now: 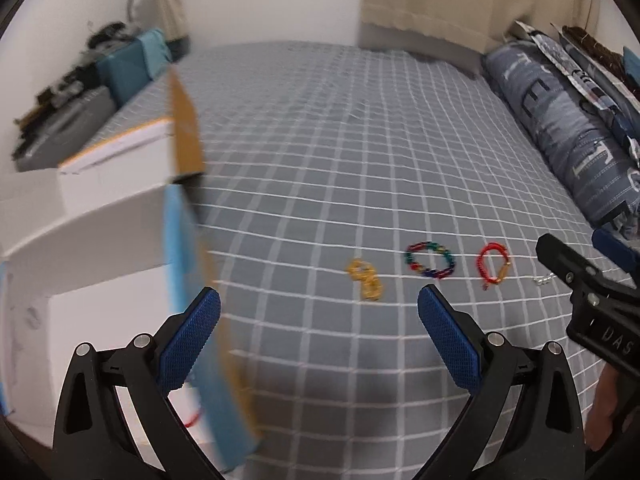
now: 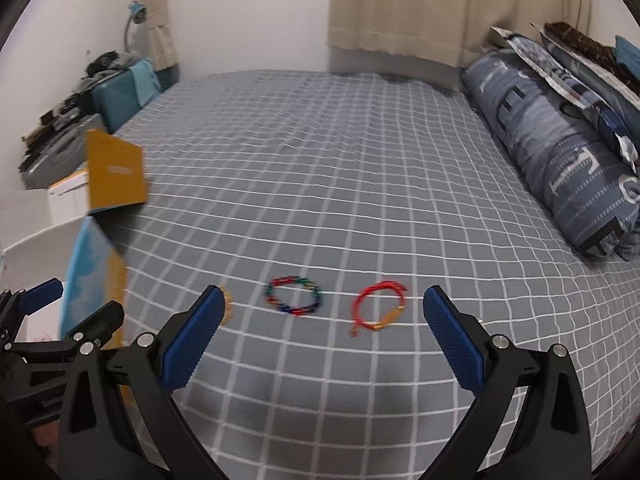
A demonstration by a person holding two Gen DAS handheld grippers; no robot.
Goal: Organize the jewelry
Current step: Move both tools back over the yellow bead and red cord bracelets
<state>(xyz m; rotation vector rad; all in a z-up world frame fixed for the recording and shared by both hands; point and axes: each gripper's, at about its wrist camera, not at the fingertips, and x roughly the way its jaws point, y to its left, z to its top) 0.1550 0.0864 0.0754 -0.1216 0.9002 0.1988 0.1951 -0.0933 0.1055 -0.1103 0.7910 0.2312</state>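
The left gripper (image 1: 318, 304) and right gripper (image 2: 322, 306) both hang spread wide, gripping nothing, over the checked bedsheet (image 2: 320, 168). Just ahead of them lie a gold chain (image 1: 365, 279), a multicoloured bracelet (image 2: 294, 295) and a red bracelet (image 2: 378, 308), apart in a row. A white box (image 1: 100, 240) stands to the left gripper's left.
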